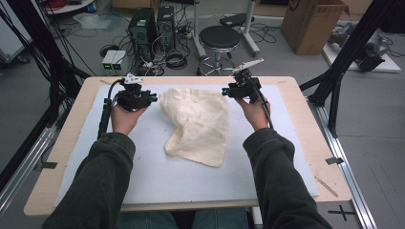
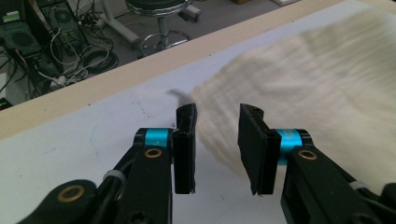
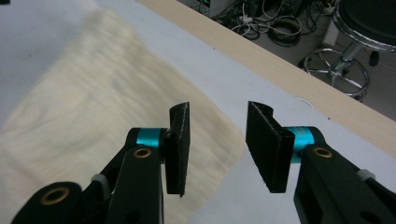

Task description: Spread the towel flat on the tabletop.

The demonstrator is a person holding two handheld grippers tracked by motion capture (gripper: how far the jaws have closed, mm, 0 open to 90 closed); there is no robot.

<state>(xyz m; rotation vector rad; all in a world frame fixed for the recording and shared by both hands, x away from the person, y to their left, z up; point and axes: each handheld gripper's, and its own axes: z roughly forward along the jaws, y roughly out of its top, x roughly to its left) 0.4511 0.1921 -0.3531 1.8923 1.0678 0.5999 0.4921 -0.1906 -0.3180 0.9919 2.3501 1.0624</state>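
Cloth (image 1: pixel 197 125): on mat (image 1: pixel 157 176), centre, nearer the far edge.
Mat: on table (image 1: pixel 305 143).
Left gripper (image 1: pixel 154 98): just beside the cloth's far left corner.
Right gripper (image 1: pixel 224 91): at its far right corner.
Stool (image 1: pixel 219 39): behind table's far edge.

Grey floor w/ stool (image 1: pixel 219 39), PC towers (image 1: pixel 152 26), cardboard box (image 1: pixel 313 24).

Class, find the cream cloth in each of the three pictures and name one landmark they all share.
High view: the cloth lies mid-table on the white mat.
Left gripper view: it covers the right half, beyond the open jaws.
Right gripper view: it covers the left half, beyond the open jaws.
Shared landmark: the black round stool past the table's far edge.
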